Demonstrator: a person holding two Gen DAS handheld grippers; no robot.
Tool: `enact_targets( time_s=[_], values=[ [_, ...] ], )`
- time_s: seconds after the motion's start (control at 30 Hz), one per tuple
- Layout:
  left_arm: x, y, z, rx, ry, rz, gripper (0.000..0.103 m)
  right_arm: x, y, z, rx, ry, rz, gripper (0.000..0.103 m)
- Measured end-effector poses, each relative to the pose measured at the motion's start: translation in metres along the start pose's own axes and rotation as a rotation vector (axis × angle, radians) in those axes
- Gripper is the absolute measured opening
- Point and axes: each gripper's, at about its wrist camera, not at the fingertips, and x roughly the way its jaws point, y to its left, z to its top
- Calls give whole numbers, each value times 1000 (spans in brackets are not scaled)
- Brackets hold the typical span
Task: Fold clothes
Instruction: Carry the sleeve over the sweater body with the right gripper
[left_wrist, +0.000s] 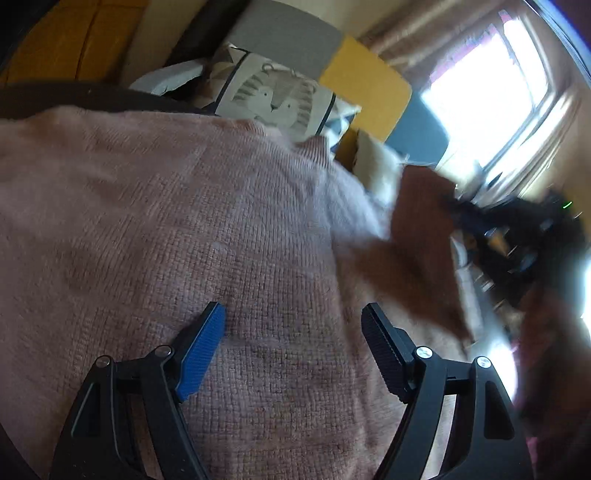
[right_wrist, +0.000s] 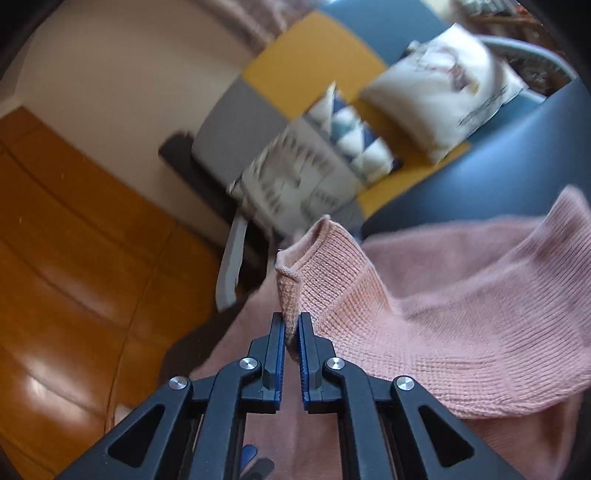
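A sofa with patterned cushions backs the scene. The right gripper, angled downward, pinches a ribbed edge of the pink sweater. The left gripper hovers wide and empty over the sweater's near spread.

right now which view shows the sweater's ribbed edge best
The right wrist view: the pink sweater's ribbed edge sits sharp, pinched in the right gripper. The left wrist view shows it only blurred in shadow.
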Motion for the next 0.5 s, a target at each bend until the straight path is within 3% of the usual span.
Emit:
enact_targets(
  time_s=[0.17, 0.33, 0.5],
  values=[
    [5, -8, -3, 44, 3, 27, 79, 49, 21, -44, -93, 115, 4, 6],
    [3, -4, -4, 34, -5, 12, 79, 74, 25, -73, -219, 200, -6, 6],
    [2, -2, -5, 22, -8, -2, 79, 85, 8, -88, -214, 244, -35, 7]
  ],
)
